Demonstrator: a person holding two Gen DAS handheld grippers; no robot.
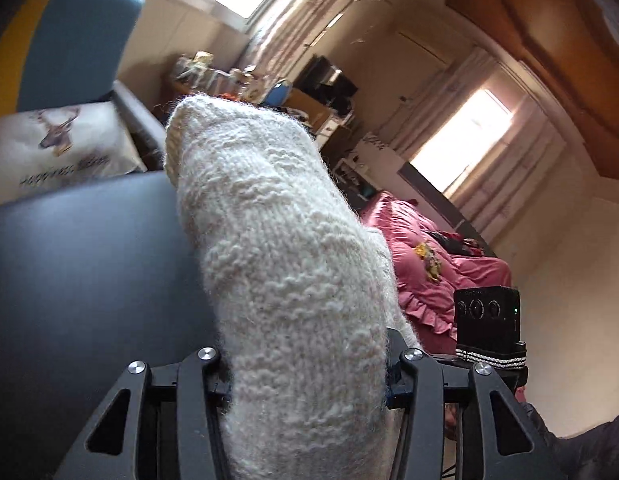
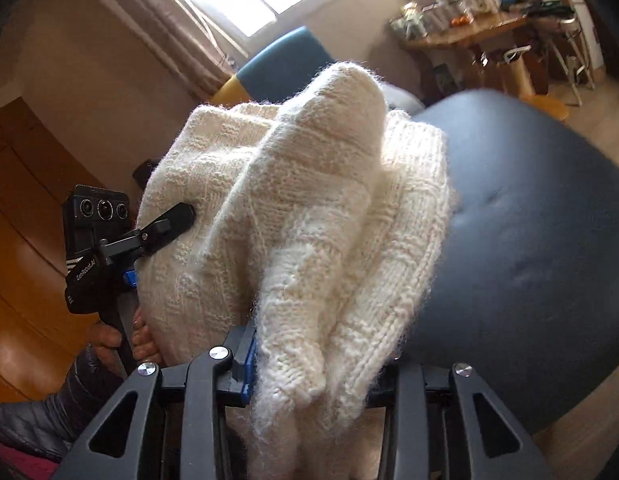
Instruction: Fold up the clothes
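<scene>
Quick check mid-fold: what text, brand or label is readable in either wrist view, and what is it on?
"Happiness", then a blurred, unreadable word: on the deer cushion.
"GenRobot.AI", small and only roughly readable: on the left gripper, on its body below the camera.
Small white mark lower on that body: too small to read.
White knitted sweater: no label visible.

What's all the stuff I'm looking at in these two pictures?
sweater: one, cream knit, bunched, clamped in both tools over the seat
seat: one, dark blue padded, under the sweater
chair: one, blue and yellow, behind the seat
cushion: one, white with a deer print, on the chair
bedspread: one, pink, at right
table: one, wooden, cluttered, far corner
windows: two, bright, curtained
left gripper: black, jaws pressed on the sweater
right gripper: black, jaws pressed on the sweater
hand: one, holding the left tool's handle
</scene>
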